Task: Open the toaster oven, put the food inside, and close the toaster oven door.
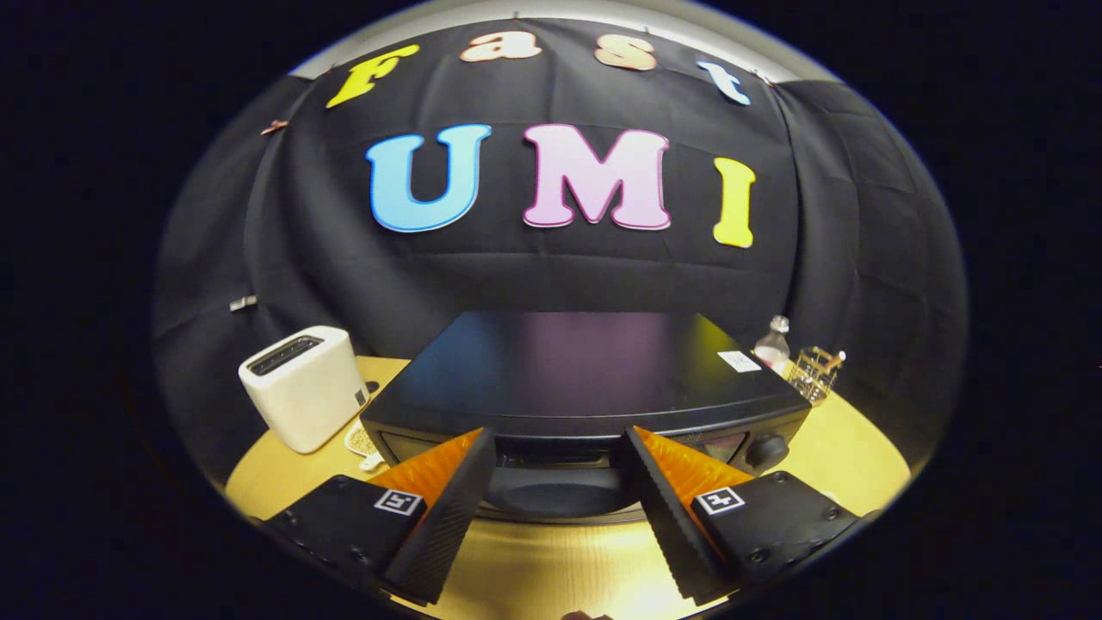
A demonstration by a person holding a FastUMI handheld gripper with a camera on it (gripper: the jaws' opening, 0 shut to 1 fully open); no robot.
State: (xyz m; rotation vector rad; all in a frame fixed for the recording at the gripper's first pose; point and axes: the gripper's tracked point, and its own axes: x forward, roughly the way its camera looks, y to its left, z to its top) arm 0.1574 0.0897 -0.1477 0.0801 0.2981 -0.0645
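A black toaster oven [585,366] stands on the wooden table [861,456], seen from above and in front. Its control knob [766,449] is on the right of its front. A dark rounded bar, apparently the door handle [560,498], runs along the front between my fingers. My gripper [558,435] is open and wide. The fingertips reach the oven's upper front edge, one on each side of the handle, with neither pressing on it. A small pale patterned item [362,441], perhaps the food, lies left of the oven, partly hidden by my left finger [439,508].
A white slot toaster [301,387] stands on the table to the left of the oven. Behind the oven's right corner are a small clear bottle [772,344] and a wire basket [814,372]. Black cloth hangs close behind the table.
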